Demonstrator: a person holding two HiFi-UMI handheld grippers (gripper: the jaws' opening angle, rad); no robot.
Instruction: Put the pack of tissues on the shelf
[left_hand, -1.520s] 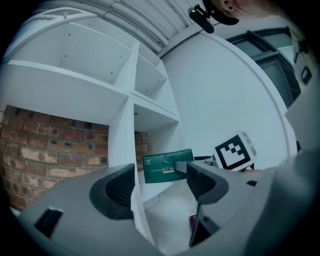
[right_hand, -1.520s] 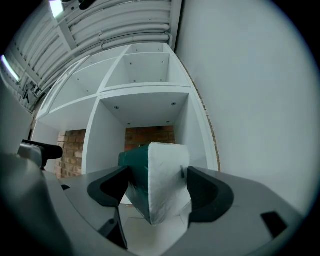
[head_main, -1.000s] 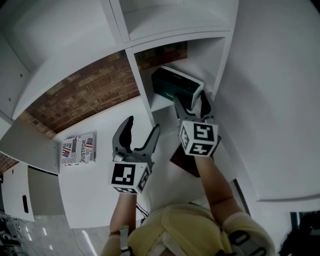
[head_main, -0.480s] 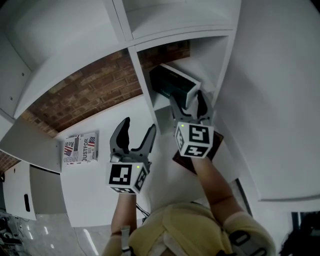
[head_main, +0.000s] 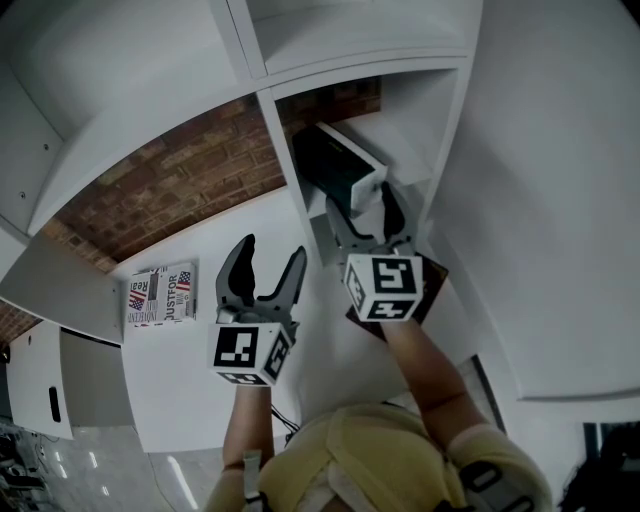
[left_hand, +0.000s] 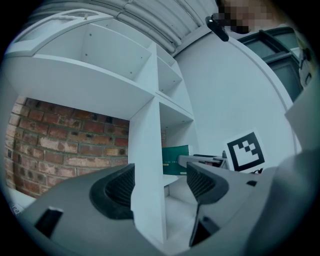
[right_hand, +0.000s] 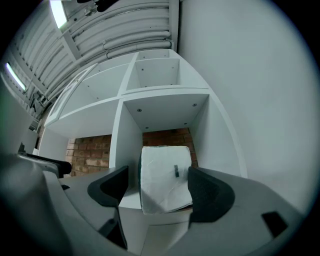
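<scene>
We hold the right gripper (head_main: 362, 207) at the mouth of a compartment in the white box-shaped shelving unit (right_hand: 165, 111). Its jaws are spread wide and clamp nothing. Between them stands the pack of tissues (right_hand: 165, 182), dark green along its sides, with a wrinkled white end facing us. The right jaw is touching or just beside the pack's edge, and a clear gap shows at the left jaw. The pack lies on the compartment's board at the front lip, with the red-brown brick wall (right_hand: 172, 135) behind it. We cannot tell whether its near end juts past the lip.

Our left gripper (head_main: 271, 255) hangs lower and to the left, its jaws just as wide apart and empty. The shelf's white upright partition (left_hand: 145, 180) shows between them, and we judge it is not gripped.

We judge the pack to be light and soft, wrapped in slick film that creases and may slip. If it needs seating deeper, we would take it across its two green sides near the white end, squeezing gently, or simply push on that end.
</scene>
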